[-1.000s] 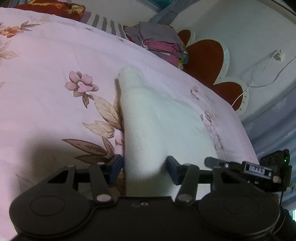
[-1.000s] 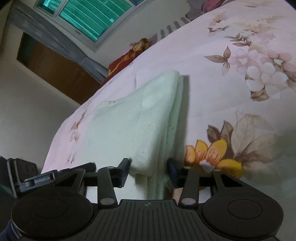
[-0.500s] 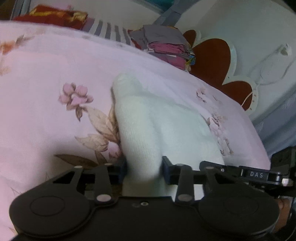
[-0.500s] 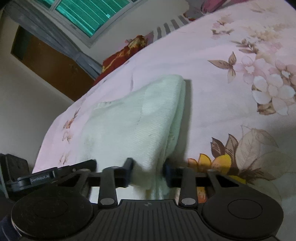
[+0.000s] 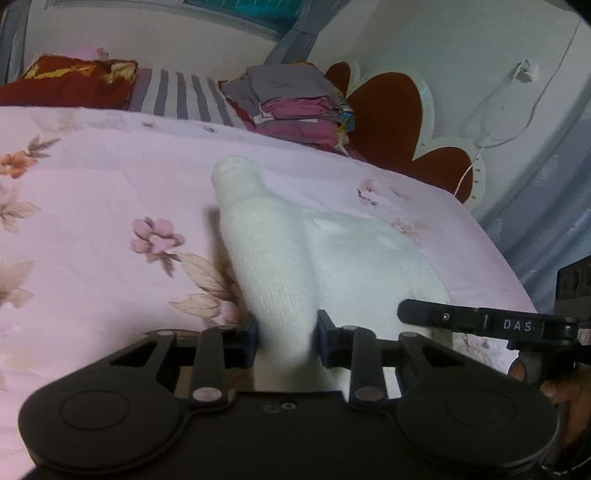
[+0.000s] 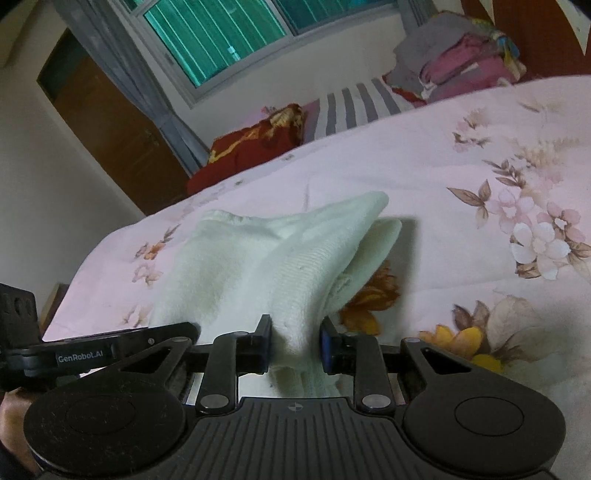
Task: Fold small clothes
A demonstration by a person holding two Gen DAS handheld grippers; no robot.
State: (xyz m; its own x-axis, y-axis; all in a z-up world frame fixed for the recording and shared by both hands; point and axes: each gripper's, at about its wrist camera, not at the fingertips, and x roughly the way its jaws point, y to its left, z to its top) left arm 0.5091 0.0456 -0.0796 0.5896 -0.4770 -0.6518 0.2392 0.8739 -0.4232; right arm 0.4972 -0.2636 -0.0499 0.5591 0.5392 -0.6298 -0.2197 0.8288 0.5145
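In the left wrist view, the left gripper [image 5: 286,341] has its jaws pinched on the near edge of a white knitted garment [image 5: 280,266]; they have just been closing, and the cloth fills the gap between the two blue pads. The garment runs away from the gripper as a raised, rounded fold over a pink floral bedspread [image 5: 92,221], with a flatter part spread to its right. At the right edge the right gripper [image 5: 480,325] reaches in from the side over that flatter part, a hand [image 5: 569,398] behind it. Beyond the bedspread lie a red patterned cushion [image 5: 70,83], a striped sheet [image 5: 177,94] and a stack of folded clothes [image 5: 295,101], with a red flower-shaped headboard [image 5: 391,122] against the wall. In the right wrist view, the right gripper [image 6: 295,345] likewise has its jaws clamped on a bunched white edge of the garment [image 6: 258,266], having just been closing on it. From the grip the cloth rises off the bedspread [image 6: 443,166] in a lifted ridge, its far tip drooping above a shadow. The left gripper [image 6: 110,350] enters low at the left, beside the same cloth. A green-lit window [image 6: 221,33] and a brown door [image 6: 110,122] stand behind the bed.
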